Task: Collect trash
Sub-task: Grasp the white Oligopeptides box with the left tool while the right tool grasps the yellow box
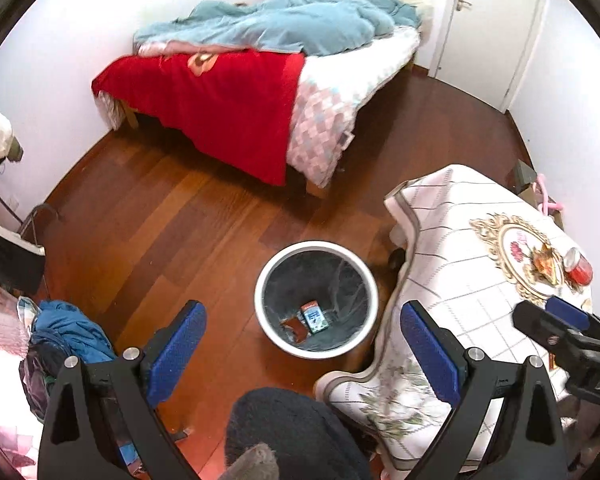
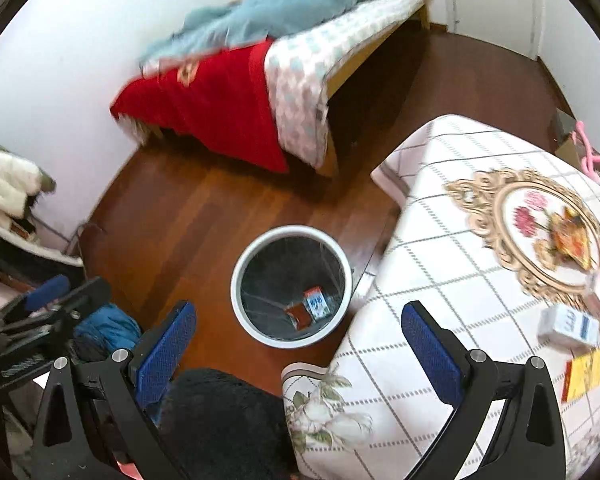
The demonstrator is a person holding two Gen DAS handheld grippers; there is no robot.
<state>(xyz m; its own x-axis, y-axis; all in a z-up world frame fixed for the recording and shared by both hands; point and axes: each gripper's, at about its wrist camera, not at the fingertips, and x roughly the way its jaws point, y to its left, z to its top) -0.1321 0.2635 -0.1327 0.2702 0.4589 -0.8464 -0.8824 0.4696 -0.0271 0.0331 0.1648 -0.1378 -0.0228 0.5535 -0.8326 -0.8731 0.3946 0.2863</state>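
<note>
- Both your grippers hang above the floor with nothing in them: the left gripper (image 1: 300, 344) has its jaws spread wide and empty, and the right gripper (image 2: 298, 340) is released to its widest, pads bare.
- Below you, the white bin (image 1: 370, 276) stands on the wood floor just off the table's near-left corner, and it holds a small blue-and-white carton (image 1: 315, 316) beside a brown scrap (image 1: 296, 326).
- So I'd judge you're between drops, with more trash to fetch.
- On the table (image 2: 440, 280), a red can (image 1: 578, 267) stands by the right edge, and a white-and-blue box (image 2: 568, 326) and a yellow-and-red packet (image 2: 586, 372) lie nearer you.
- All of that sits well right of your right gripper's open jaws.
- Next move calls for swinging right over the tablecloth and straddling one item squarely.
</note>
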